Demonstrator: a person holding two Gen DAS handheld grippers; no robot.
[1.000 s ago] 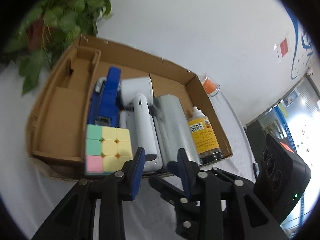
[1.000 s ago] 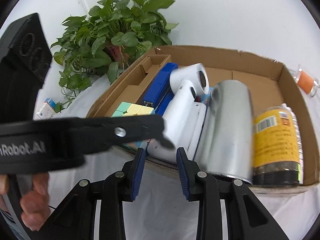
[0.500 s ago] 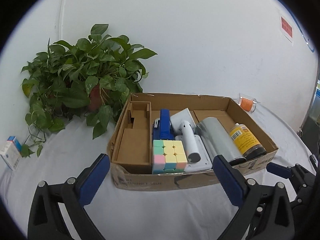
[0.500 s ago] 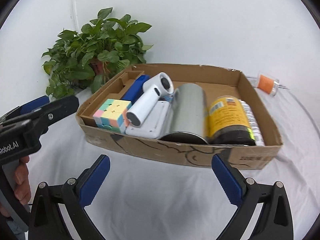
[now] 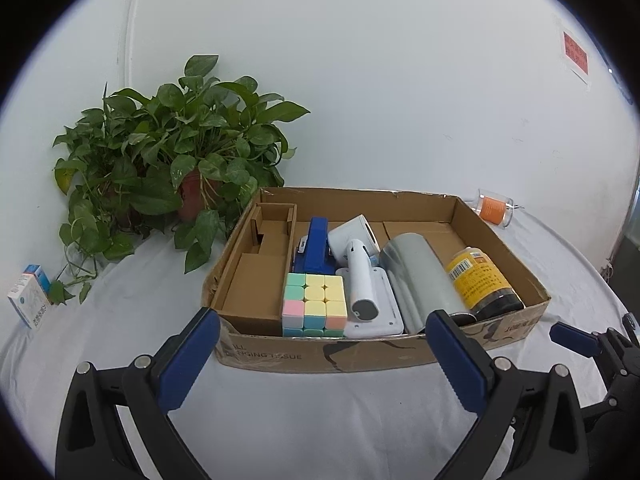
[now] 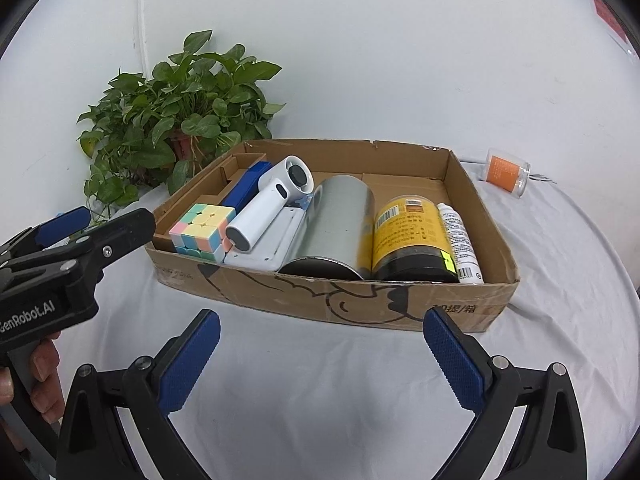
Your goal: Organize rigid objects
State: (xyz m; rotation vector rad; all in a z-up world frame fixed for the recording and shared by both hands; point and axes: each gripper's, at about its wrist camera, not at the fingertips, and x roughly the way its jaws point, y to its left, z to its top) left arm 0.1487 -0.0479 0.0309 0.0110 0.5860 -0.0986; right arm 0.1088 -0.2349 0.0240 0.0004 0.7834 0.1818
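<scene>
A cardboard box (image 5: 320,354) (image 6: 312,300) lies on the white cloth. In it are a pastel cube (image 5: 314,304) (image 6: 202,226), a blue stapler (image 5: 314,250) (image 6: 244,188), a white hand-held device (image 5: 360,276) (image 6: 272,200) on a white flat piece, a silver can (image 5: 420,276) (image 6: 336,224), a yellow-labelled jar (image 5: 482,282) (image 6: 412,236) and a white tube (image 6: 458,242). My left gripper (image 5: 322,354) is open and empty in front of the box. My right gripper (image 6: 320,354) is open and empty, also before the box.
A potted plant (image 5: 172,160) (image 6: 180,116) stands left behind the box. A clear jar with orange content (image 5: 494,210) (image 6: 506,172) lies at the back right. A small white and blue carton (image 5: 30,300) stands far left. The left gripper's body (image 6: 60,264) shows at left.
Both grippers opened wide and drew back from the box. The objects in the box kept their places.
</scene>
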